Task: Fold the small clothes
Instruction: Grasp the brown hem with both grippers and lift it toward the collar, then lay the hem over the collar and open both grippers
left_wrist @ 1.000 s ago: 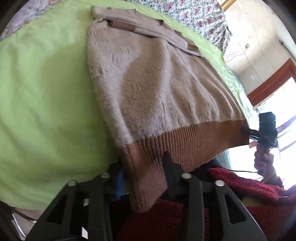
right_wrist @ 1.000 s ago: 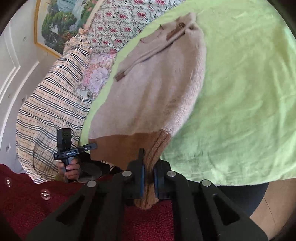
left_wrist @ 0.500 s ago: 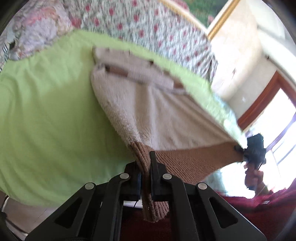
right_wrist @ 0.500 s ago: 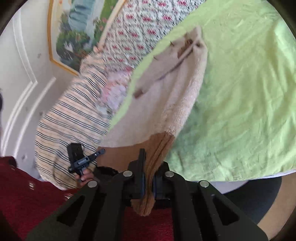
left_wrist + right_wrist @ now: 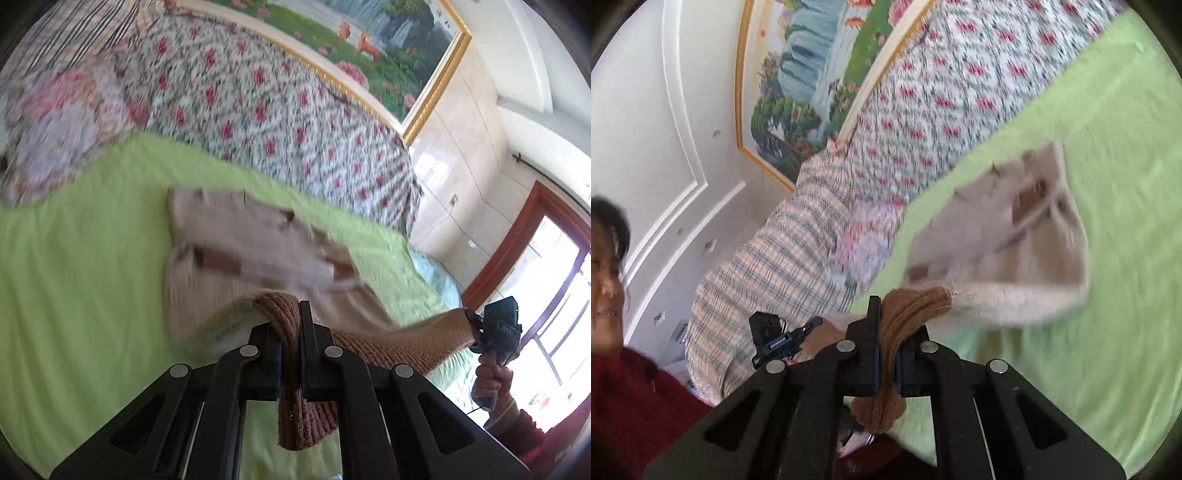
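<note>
A small beige sweater (image 5: 236, 236) with a brown ribbed hem lies on a light green sheet (image 5: 74, 258); it also shows in the right wrist view (image 5: 1015, 236). My left gripper (image 5: 290, 332) is shut on one corner of the brown hem (image 5: 280, 306). My right gripper (image 5: 886, 332) is shut on the other hem corner (image 5: 908, 302). The hem is lifted above the sweater's body and stretched between both grippers. The right gripper also shows at the right in the left wrist view (image 5: 496, 328), and the left gripper shows at the left in the right wrist view (image 5: 775, 339).
A floral quilt (image 5: 258, 96) lies at the head of the bed. A plaid blanket (image 5: 775, 266) and a floral pillow (image 5: 55, 122) lie at the left. A framed painting (image 5: 369, 37) hangs on the wall. A window (image 5: 546, 295) is at the right.
Both grippers have carried the brown hem up and forward over the sweater's body, toward its collar end. The left gripper closed on the hem during this second.
</note>
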`<state>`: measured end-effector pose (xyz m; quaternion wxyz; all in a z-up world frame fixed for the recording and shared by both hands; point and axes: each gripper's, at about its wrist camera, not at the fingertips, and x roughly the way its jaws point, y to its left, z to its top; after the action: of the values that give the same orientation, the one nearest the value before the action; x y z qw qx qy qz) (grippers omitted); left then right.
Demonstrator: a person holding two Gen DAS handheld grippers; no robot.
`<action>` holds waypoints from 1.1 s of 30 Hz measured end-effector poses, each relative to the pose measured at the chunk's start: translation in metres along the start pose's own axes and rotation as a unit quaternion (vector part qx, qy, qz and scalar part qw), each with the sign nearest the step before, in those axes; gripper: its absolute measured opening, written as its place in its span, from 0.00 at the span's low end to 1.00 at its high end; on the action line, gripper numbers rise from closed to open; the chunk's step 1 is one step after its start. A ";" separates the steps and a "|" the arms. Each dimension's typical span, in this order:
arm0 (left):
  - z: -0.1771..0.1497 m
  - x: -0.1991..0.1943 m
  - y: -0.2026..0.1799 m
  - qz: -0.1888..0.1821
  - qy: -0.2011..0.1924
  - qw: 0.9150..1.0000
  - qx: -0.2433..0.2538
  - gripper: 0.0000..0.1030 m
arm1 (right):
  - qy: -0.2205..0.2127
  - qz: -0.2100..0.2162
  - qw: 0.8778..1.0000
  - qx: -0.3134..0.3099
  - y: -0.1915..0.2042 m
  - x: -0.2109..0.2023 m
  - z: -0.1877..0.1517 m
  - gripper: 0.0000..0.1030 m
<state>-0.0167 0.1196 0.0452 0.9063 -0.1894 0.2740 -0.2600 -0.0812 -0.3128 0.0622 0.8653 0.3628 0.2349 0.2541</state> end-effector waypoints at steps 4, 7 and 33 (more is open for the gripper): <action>0.055 0.048 0.009 0.017 -0.012 1.000 0.010 0.04 | -0.010 -0.038 0.999 -0.010 -0.018 0.039 0.051 0.07; 0.094 0.091 0.021 0.028 -0.005 1.000 0.004 0.04 | -0.018 -0.070 0.997 -0.006 -0.036 0.068 0.088 0.07; 0.107 0.267 0.121 0.088 0.137 0.985 -0.057 0.38 | 0.008 -0.239 0.969 0.057 -0.157 0.173 0.144 0.47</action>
<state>0.2826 0.0832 -0.0364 0.8672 -0.1782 0.4258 -0.1869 0.1780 -0.3762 -0.0032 0.8766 0.3432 0.3361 0.0295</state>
